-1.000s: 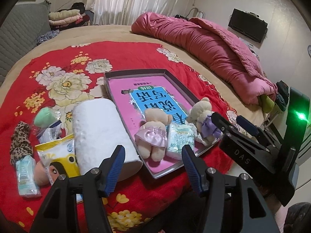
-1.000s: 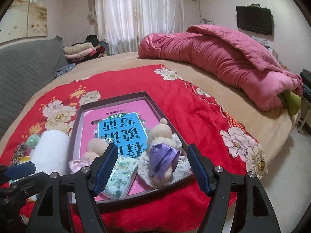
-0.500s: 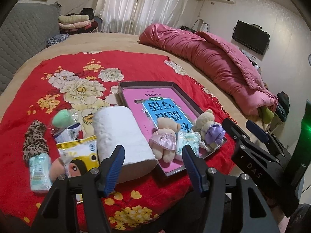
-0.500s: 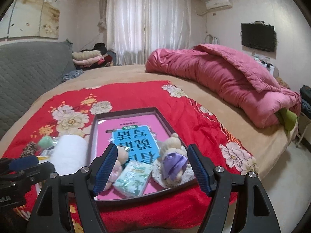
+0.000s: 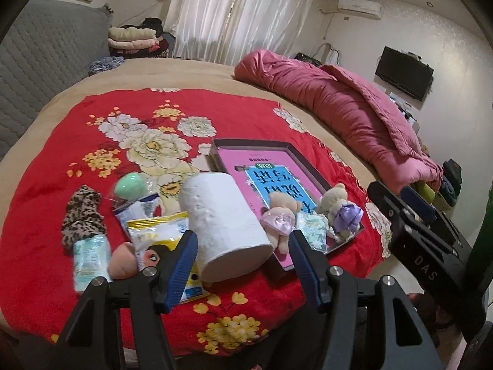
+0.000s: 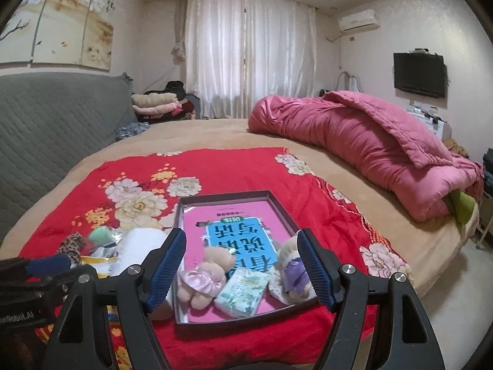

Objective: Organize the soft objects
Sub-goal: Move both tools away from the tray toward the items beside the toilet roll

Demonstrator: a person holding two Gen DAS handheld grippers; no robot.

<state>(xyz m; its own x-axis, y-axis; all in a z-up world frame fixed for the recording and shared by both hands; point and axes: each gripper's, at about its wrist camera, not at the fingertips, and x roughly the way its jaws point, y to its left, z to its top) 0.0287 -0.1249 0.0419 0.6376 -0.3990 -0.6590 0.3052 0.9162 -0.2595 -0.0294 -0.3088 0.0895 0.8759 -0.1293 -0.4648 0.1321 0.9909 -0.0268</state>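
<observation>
Both grippers pulled back from tray [image 6: 279,206] | left gripper [image 5: 242,257], right gripper [image 6: 242,265] jaws open, empty

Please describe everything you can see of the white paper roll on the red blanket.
The white paper roll is a thick cylinder of soft, embossed tissue. It lies on its side on the red flowered blanket, one flat end facing the camera. It rests beside the tray, close to the bear in the pink dress. A yellow packet lies at its other side. No hand-held gripper touches it.
</observation>
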